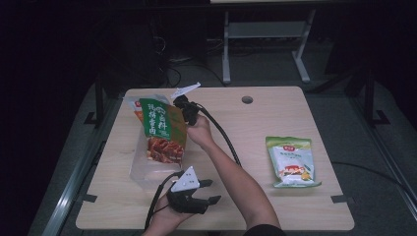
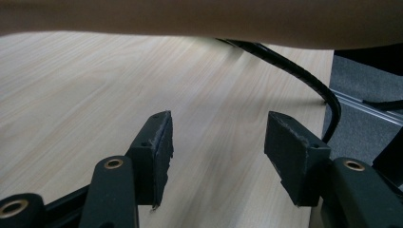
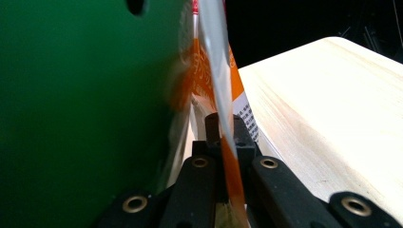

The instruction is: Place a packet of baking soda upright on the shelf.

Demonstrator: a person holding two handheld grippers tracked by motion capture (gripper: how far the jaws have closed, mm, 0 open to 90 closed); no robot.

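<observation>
A green snack bag (image 1: 160, 123) with red food printed on it stands tilted at the table's left, its lower part inside a clear plastic bag (image 1: 147, 172). My right gripper (image 1: 189, 114) is at the bag's upper right edge. In the right gripper view the jaws (image 3: 227, 128) are shut on the bag's thin side seam, with the green face (image 3: 85, 109) filling the left. My left gripper (image 1: 211, 191) rests low near the table's front edge, under the right forearm. Its jaws (image 2: 218, 142) stand open over bare wood with nothing between them.
A white and green food packet (image 1: 292, 161) lies flat at the right of the wooden table (image 1: 255, 123). The right gripper's black cable (image 1: 226, 140) runs across the middle. A round hole (image 1: 247, 100) is near the far edge. Dark floor surrounds the table.
</observation>
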